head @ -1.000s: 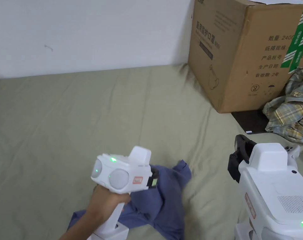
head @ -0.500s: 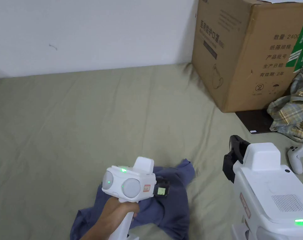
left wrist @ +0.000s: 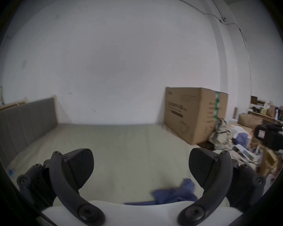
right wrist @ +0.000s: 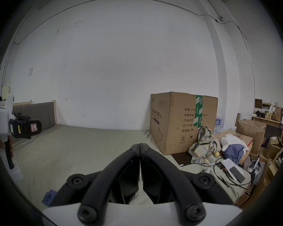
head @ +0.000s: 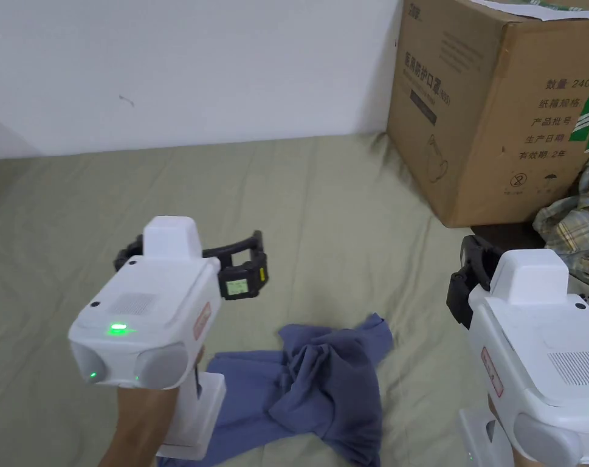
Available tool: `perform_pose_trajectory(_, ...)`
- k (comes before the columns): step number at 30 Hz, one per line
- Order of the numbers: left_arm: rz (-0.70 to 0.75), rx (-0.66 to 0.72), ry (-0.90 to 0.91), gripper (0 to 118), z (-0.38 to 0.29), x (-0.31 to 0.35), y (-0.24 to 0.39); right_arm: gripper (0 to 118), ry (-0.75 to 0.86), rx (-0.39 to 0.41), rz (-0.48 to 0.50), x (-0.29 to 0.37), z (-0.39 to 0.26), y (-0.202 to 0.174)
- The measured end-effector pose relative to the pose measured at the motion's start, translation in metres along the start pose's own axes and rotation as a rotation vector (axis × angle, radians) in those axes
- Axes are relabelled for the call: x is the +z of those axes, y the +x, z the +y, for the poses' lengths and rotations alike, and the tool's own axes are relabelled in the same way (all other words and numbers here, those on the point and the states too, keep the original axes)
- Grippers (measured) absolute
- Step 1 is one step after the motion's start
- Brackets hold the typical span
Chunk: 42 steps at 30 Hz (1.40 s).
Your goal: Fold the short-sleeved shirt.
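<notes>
Blue shirt (head: 323, 389) lies crumpled on the green sheet (head: 323, 231), at 5 o'clock from my left gripper (head: 192, 267).

Left jaws wide, right gripper (right wrist: 140, 149) closed, empty; the cloth looks light and limp, so I'd pinch a hem corner.

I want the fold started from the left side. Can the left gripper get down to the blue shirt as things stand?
Probably yes. The left gripper is held up over the bed, open and empty, and the blue shirt lies crumpled on the sheet just below and to its right, with nothing lying between them.
</notes>
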<state>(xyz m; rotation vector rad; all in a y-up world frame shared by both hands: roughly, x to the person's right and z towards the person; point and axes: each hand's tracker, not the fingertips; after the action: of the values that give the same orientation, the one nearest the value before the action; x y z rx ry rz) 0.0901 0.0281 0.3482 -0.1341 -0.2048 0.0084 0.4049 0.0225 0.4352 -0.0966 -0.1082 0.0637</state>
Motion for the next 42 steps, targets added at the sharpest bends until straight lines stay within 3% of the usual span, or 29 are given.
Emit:
perform_pose_trajectory(4,0.122,-0.014,0.075,117,-0.003,0.013,-0.025,0,0.018,0.005,0.009,0.0,0.005,-0.004)
perform_pose_trajectory(6,0.155,-0.006,0.106,111,-0.007,0.019,-0.035,0,0.024,0.009,0.012,0.0,0.007,-0.006)
perform_pose_trajectory(8,0.167,-0.02,0.112,75,-0.011,0.02,-0.042,0,0.028,0.008,0.016,0.0,0.008,-0.008)
perform_pose_trajectory(10,0.188,-0.039,0.097,13,-0.015,0.019,-0.047,0,0.028,0.009,0.018,-0.001,0.008,-0.01)
perform_pose_trajectory(11,0.183,-0.042,0.093,1,-0.018,0.016,-0.048,0,0.028,0.01,0.022,-0.002,0.008,-0.01)
perform_pose_trajectory(12,0.182,-0.041,0.089,0,-0.02,0.017,-0.05,0,0.027,0.01,0.023,-0.002,0.008,-0.011)
perform_pose_trajectory(19,0.159,-0.013,0.003,0,-0.024,0.015,-0.056,0,0.022,0.01,0.031,-0.004,0.007,-0.014)
perform_pose_trajectory(27,0.097,0.061,-0.497,0,-0.086,-0.01,-0.074,0,-0.002,0.009,0.035,-0.008,-0.001,-0.013)
perform_pose_trajectory(36,0.051,0.126,-0.847,0,-0.189,-0.013,-0.079,0,-0.042,0.013,0.048,-0.014,-0.016,-0.014)
perform_pose_trajectory(38,0.075,0.157,-0.887,17,-0.202,-0.012,-0.081,0,-0.052,0.012,0.047,-0.016,-0.019,-0.014)
perform_pose_trajectory(39,0.071,0.159,-0.905,35,-0.207,-0.012,-0.082,0,-0.058,0.01,0.048,-0.017,-0.021,-0.013)
perform_pose_trajectory(40,0.073,0.164,-0.919,65,-0.212,-0.012,-0.082,0,-0.062,0.007,0.049,-0.018,-0.022,-0.012)
perform_pose_trajectory(42,0.085,0.161,-0.944,98,-0.218,-0.014,-0.08,0,-0.072,0.004,0.049,-0.021,-0.026,-0.011)
